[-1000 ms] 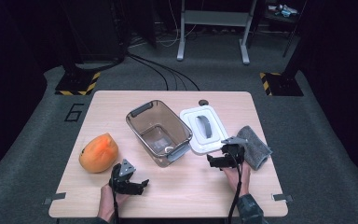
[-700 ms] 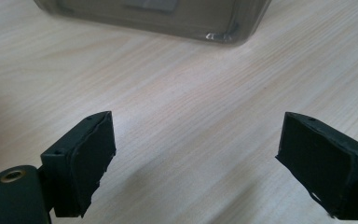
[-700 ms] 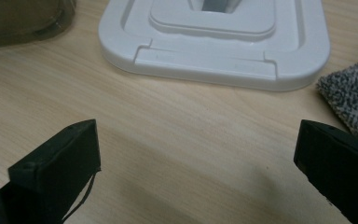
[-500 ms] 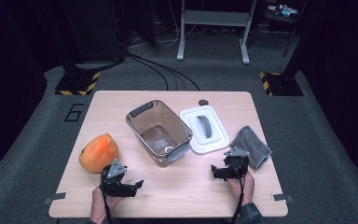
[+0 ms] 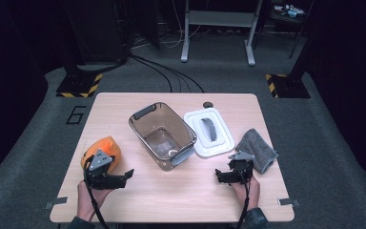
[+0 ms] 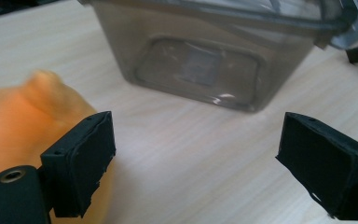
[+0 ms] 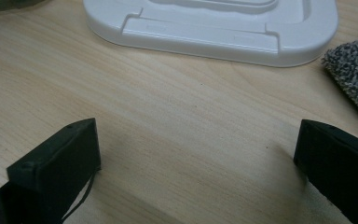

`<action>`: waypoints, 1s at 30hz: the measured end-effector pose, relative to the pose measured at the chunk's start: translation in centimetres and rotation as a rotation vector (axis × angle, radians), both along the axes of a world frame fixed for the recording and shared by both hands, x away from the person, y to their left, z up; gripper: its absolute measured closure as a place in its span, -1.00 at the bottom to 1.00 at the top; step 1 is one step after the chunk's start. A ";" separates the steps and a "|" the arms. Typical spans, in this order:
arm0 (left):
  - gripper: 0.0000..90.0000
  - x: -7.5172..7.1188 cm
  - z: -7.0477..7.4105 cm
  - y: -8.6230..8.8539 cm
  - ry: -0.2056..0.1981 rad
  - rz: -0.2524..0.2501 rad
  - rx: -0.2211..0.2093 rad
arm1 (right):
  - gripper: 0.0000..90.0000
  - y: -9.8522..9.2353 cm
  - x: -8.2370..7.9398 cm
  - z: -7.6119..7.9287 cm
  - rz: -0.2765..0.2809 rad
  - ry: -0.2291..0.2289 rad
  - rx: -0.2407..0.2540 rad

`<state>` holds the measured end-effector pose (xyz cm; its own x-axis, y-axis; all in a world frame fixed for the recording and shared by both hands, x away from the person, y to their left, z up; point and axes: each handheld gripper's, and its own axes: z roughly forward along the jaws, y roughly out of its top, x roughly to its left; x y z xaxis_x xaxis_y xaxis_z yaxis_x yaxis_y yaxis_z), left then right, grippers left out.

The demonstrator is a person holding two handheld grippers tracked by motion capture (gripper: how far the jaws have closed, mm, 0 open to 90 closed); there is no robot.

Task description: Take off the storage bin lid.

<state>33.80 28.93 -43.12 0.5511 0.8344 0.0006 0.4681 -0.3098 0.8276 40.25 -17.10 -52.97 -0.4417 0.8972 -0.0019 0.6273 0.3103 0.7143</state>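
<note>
A clear brown-grey tub [image 5: 162, 136] stands open in the middle of the table, and its white lid [image 5: 208, 131] lies flat to its right. An orange soft lump [image 5: 100, 149] sits at the near left. My left gripper [image 5: 124, 177] hovers just in front of that lump, open and empty. In the left gripper view its jaws [image 6: 205, 168] stand wide apart, with the orange lump [image 6: 23, 126] beside the left one and the tub [image 6: 200, 51] ahead. My right gripper [image 5: 221, 176] is open and empty near the front edge. Its own view [image 7: 196, 163] faces the lid [image 7: 214, 23].
A grey cloth [image 5: 256, 149] lies at the right, just beyond my right gripper, and its corner [image 7: 354, 70] also appears in the right gripper view. A small dark round thing [image 5: 208, 104] sits near the table's far edge. Bare wood [image 5: 171, 191] lies between the two grippers.
Both grippers have drawn back toward the near edge. The left one also shifted left, closer to the orange lump. Both stay open.
</note>
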 end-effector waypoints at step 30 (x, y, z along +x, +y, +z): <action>-0.55 4.7 -2.9 4.7 0.061 0.208 0.218 | -1.00 0.0 0.0 0.0 0.008 0.004 -0.005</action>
